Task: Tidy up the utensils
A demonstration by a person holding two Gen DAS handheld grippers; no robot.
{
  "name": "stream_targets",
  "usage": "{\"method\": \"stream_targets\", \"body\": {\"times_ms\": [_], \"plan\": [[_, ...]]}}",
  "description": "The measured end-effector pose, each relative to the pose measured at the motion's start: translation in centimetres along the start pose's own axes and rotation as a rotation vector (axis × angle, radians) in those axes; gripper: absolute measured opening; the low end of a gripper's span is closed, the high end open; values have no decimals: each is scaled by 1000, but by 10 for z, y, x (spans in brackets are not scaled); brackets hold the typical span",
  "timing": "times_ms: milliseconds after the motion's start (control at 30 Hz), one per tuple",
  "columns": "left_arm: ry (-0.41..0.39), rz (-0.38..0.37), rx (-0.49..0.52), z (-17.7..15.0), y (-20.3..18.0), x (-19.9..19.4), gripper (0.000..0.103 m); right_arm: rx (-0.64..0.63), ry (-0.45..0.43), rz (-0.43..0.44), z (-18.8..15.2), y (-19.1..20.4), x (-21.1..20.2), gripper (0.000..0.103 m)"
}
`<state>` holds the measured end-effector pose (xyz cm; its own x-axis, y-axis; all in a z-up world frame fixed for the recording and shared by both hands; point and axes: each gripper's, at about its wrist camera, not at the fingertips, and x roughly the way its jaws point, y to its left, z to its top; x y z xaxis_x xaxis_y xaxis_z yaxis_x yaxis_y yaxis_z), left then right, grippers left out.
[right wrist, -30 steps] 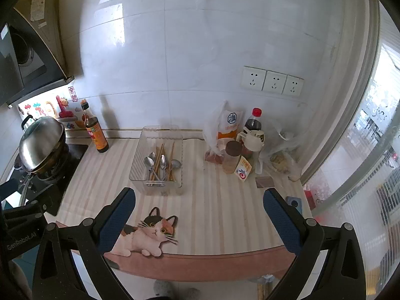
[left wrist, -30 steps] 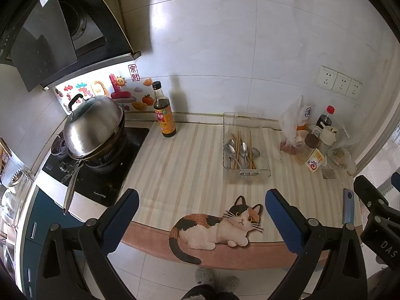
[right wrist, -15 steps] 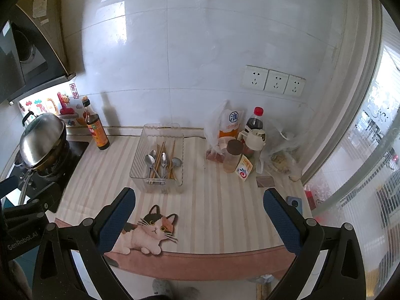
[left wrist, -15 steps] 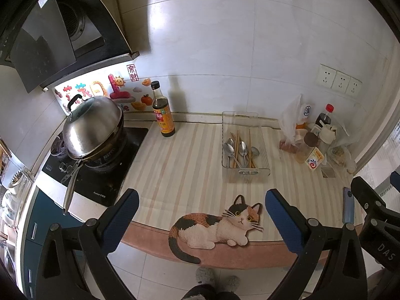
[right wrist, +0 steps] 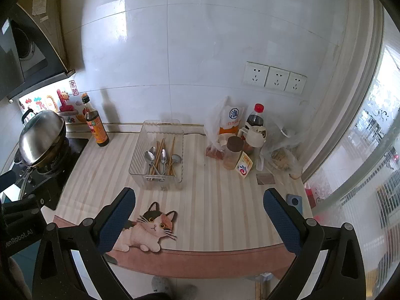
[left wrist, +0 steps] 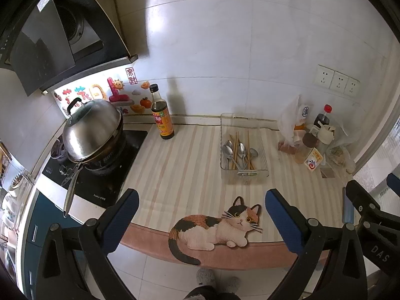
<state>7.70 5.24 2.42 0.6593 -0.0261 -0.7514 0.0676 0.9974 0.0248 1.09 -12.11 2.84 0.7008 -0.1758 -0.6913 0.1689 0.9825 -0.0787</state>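
Clear tray (spoons, chopsticks inside) — well ahead of both tongs, spread wide, empty.

the left gripper is held level with its jaws spread wide and nothing between the blue pads. the right gripper is the same, jaws wide apart and empty, blue pads facing each other. part of the right gripper shows at the right edge of the left wrist view, so the two sit side by side.
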Motion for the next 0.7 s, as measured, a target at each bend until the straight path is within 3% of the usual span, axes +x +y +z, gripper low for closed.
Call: {"method": "stream_targets", "body": {"times_ms": [700], "plan": [[1, -11, 6, 0, -2, 0, 103, -1, 1, 2, 1, -2, 1, 103]]}}
